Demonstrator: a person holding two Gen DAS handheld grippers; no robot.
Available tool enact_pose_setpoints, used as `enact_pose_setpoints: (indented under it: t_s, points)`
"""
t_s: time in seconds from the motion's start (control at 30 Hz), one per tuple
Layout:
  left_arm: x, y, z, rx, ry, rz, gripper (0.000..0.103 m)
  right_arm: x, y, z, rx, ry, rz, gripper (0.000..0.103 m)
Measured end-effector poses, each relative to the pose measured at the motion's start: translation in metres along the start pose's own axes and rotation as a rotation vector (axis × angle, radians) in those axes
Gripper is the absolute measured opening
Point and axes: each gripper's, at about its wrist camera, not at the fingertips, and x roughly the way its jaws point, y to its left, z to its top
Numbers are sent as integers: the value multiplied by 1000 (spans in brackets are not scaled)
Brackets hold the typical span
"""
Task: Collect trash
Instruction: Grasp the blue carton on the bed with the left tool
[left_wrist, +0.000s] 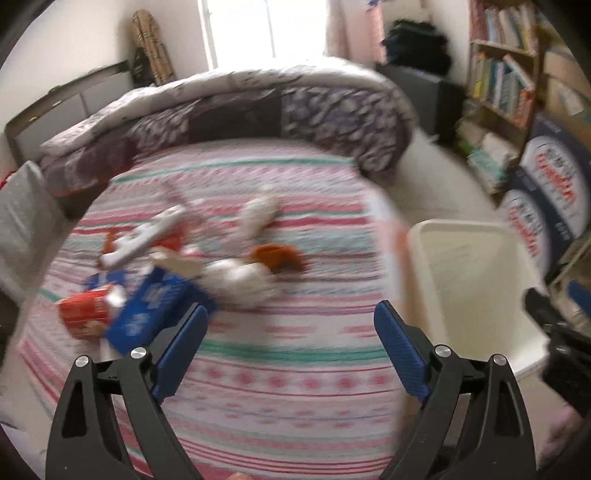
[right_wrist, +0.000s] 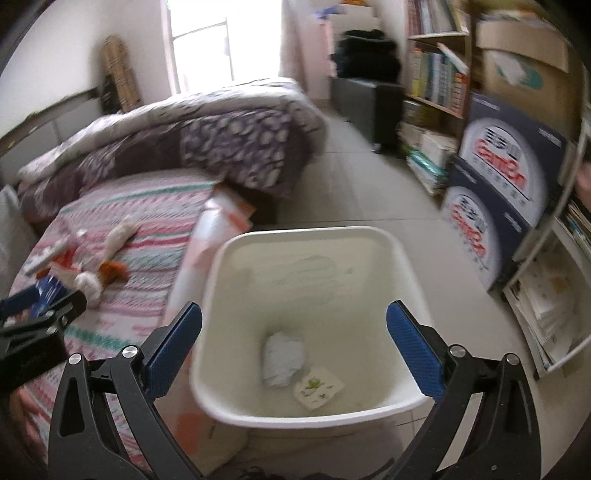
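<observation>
bins (right_wrist: 306, 236): 1 | items in bin: 2 | blue cartons (left_wrist: 155, 310): 1 | red cartons (left_wrist: 85, 310): 1

My left gripper (left_wrist: 290, 314) above striped bedspread (left_wrist: 258, 369), jaws wide, nothing between. Trash heaped ahead-left: blue carton (left_wrist: 147, 310), red carton (left_wrist: 86, 310), white crumpled paper (left_wrist: 240, 275), orange scrap (left_wrist: 277, 256). White bin (left_wrist: 472, 273) right, beside bed. Frame motion-blurred.

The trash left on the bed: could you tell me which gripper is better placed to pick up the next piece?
Left. The left gripper is open over the bed, with the blue box beside its finger. The right gripper is open over the bin, away from the pile.
</observation>
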Motion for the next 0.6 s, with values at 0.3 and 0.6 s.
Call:
enact_pose_setpoints:
  t_s: [0.3,0.6]
  points:
    - [58,81,1,63,160,115,89,12,57,-2,-119,53,48,96]
    - [101,109,-3,155,266,25,91,25,99,9,-210,69,104,96]
